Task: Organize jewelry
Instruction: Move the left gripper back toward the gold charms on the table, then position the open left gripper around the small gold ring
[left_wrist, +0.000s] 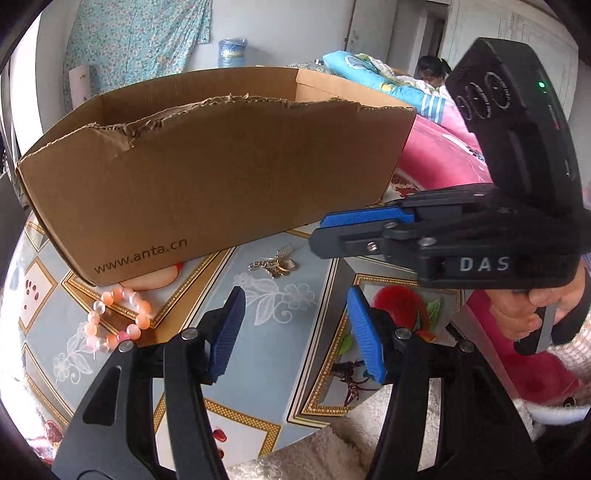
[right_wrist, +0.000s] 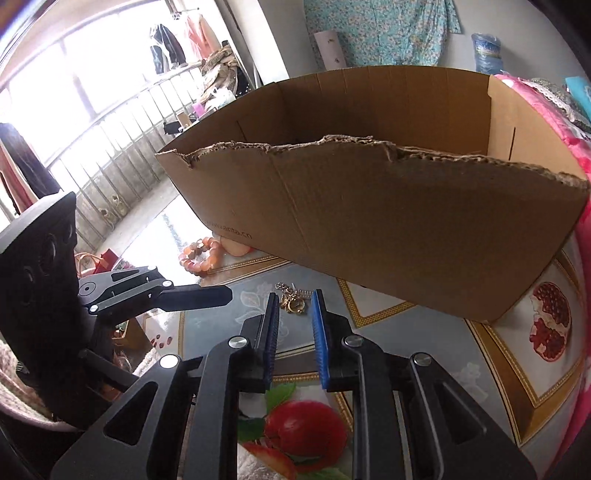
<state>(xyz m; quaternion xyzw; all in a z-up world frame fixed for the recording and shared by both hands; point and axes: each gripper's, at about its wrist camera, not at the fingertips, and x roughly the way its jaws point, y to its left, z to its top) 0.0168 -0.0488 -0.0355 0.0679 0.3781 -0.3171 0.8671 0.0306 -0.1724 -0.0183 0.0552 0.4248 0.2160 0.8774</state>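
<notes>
A big cardboard box (left_wrist: 207, 177) fills the back of the table (left_wrist: 295, 317), its torn front wall rising right behind the jewelry. The gold chain (right_wrist: 291, 301) lies in a small heap just in front of that wall, its length running roughly along it. The right gripper (right_wrist: 293, 334), jaws slightly apart and empty, points at the chain. The left gripper (left_wrist: 295, 325) hangs with jaws wide, nothing between. The bead bracelet (left_wrist: 120, 319) lies flat by the box's left corner, bare tabletop between the two pieces.

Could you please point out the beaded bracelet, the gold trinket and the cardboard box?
beaded bracelet (left_wrist: 120, 319), left wrist view, its pink beads.
gold trinket (right_wrist: 293, 301), right wrist view, its gold clasp.
cardboard box (left_wrist: 207, 177), left wrist view, front wall.
</notes>
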